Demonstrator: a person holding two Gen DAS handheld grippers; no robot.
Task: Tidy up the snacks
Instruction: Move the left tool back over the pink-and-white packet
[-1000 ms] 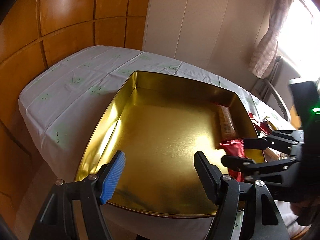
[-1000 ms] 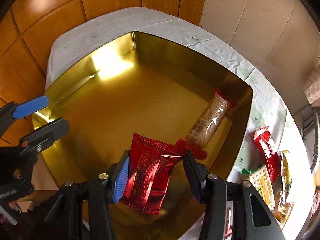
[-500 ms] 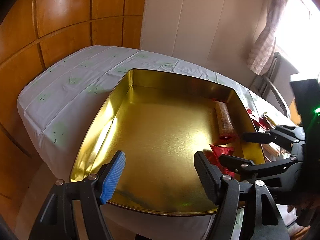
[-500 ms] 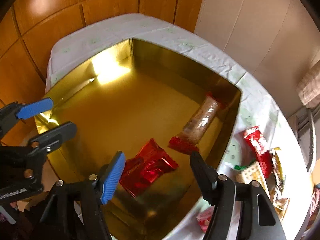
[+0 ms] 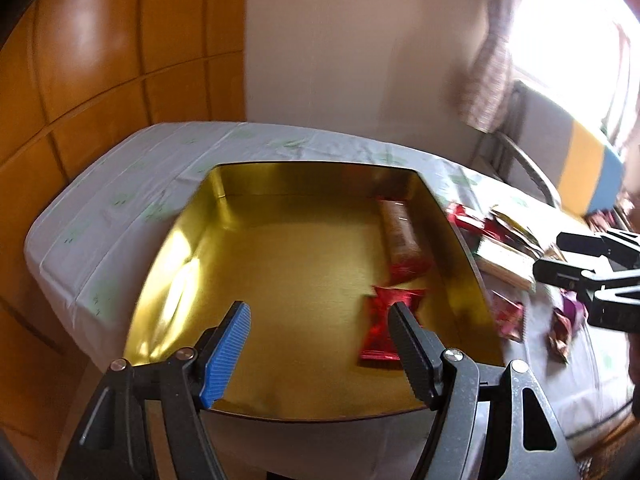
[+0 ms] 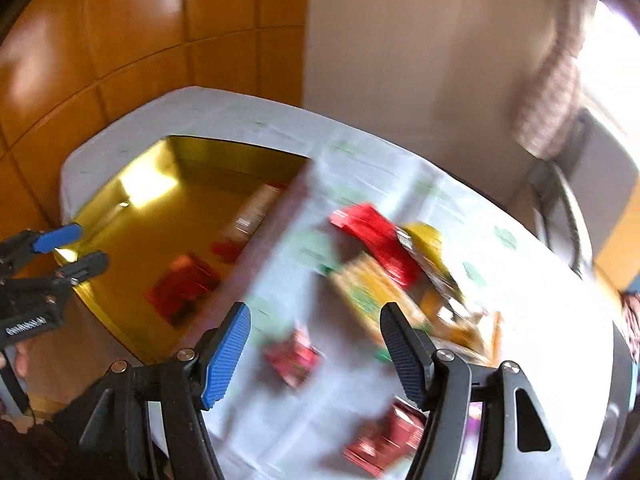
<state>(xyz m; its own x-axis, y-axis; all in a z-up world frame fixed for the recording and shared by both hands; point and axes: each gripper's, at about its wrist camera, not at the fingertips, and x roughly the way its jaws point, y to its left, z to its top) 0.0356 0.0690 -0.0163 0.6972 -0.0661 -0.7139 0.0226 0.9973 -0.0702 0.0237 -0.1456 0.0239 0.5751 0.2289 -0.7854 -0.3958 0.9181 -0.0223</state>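
A gold tin tray sits on the white-clothed table, also in the right wrist view. Inside lie a red snack packet and a long cracker bar. My left gripper is open and empty above the tray's near edge. My right gripper is open and empty above the cloth to the right of the tray, over a small red packet. Several loose snacks lie there: a red packet, a yellow packet and a green-printed pack. The right wrist view is blurred.
The table stands against wood-panelled walls. A curtain, a window and a chair frame are at the right. Another red packet lies near the table's front edge.
My right gripper opened and dropped the red packet into the tray, then swung right, out over the loose snacks. My left gripper drew back a little.
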